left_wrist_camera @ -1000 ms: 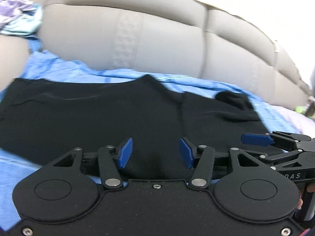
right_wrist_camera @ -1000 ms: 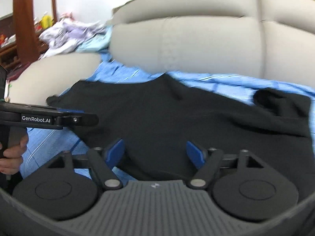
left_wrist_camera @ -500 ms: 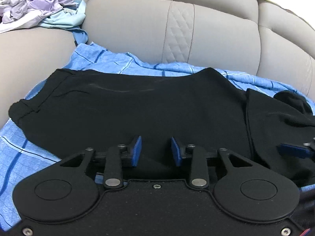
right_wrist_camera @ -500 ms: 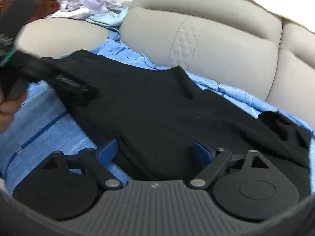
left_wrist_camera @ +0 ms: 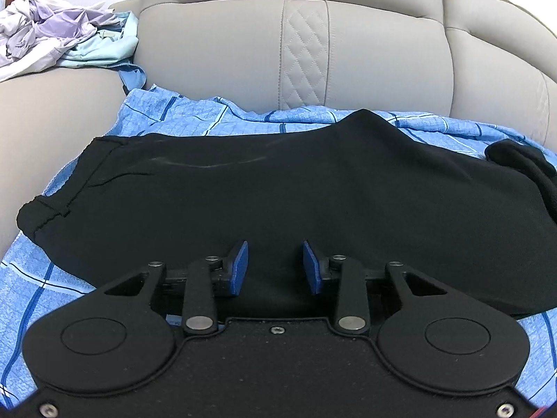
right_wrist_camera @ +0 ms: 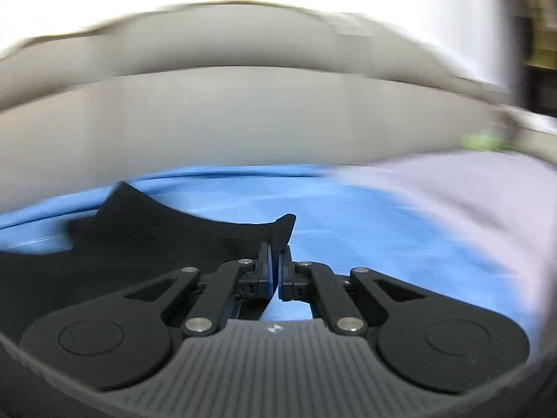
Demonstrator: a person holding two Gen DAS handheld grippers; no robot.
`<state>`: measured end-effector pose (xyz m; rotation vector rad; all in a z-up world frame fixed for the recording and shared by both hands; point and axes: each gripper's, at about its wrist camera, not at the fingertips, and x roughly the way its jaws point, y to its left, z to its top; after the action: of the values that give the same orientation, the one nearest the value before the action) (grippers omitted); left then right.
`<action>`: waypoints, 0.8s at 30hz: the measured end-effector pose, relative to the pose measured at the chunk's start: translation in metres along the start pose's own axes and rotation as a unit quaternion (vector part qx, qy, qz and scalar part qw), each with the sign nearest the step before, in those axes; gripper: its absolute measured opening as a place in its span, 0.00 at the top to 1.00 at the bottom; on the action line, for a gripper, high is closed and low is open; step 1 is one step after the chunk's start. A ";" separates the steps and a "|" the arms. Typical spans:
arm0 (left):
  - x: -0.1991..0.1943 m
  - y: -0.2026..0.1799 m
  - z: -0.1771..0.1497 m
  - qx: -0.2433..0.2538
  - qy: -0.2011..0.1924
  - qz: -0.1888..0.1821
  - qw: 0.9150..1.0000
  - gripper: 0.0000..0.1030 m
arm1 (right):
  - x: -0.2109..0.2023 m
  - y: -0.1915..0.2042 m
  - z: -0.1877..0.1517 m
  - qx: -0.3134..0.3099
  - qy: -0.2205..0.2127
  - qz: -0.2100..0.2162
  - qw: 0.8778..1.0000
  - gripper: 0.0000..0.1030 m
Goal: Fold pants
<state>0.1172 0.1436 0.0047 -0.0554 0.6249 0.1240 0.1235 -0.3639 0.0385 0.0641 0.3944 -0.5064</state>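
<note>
Lying spread across a blue checked cotton sheet (left_wrist_camera: 195, 115) on the seat of a grey leather sofa (left_wrist_camera: 243, 45), the black fabric pants (left_wrist_camera: 278, 188) have their waistband at the left edge of the left wrist view and a bunched end at the far right. The left hand-held gripper (left_wrist_camera: 275, 266) hovers over the near edge of the pants with its blue-padded jaws apart and nothing between them. The right hand-held gripper (right_wrist_camera: 275, 271) has its jaws pressed together on a pointed corner of the pants (right_wrist_camera: 146, 237), which rises just above the pads; this view is heavily blurred. A heap of pale lilac and mint clothes (left_wrist_camera: 62, 38) sits on the sofa arm at the far left.
</note>
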 end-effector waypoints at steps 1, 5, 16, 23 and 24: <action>0.000 0.000 0.000 0.002 0.000 0.001 1.000 0.67 | 0.007 -0.025 0.004 0.020 0.009 -0.051 0.998 0.95; 0.001 -0.002 0.001 0.004 0.002 0.004 1.000 0.67 | 0.020 -0.089 0.003 0.081 0.068 -0.194 0.975 0.38; 0.001 -0.006 0.002 0.013 0.005 0.011 1.000 0.66 | 0.027 0.098 0.016 -0.093 -0.004 0.146 0.985 0.21; 0.001 -0.006 0.002 0.011 0.004 0.010 1.000 0.66 | 0.092 0.231 0.019 -0.206 0.100 0.229 0.946 0.81; 0.001 -0.006 0.002 0.012 0.003 0.010 1.000 0.66 | 0.093 0.228 0.022 -0.187 0.099 0.203 0.956 0.93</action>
<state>0.1198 0.1381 0.0057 -0.0273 0.6330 0.1350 0.3159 -0.2105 0.0149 -0.1706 0.6514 -0.0120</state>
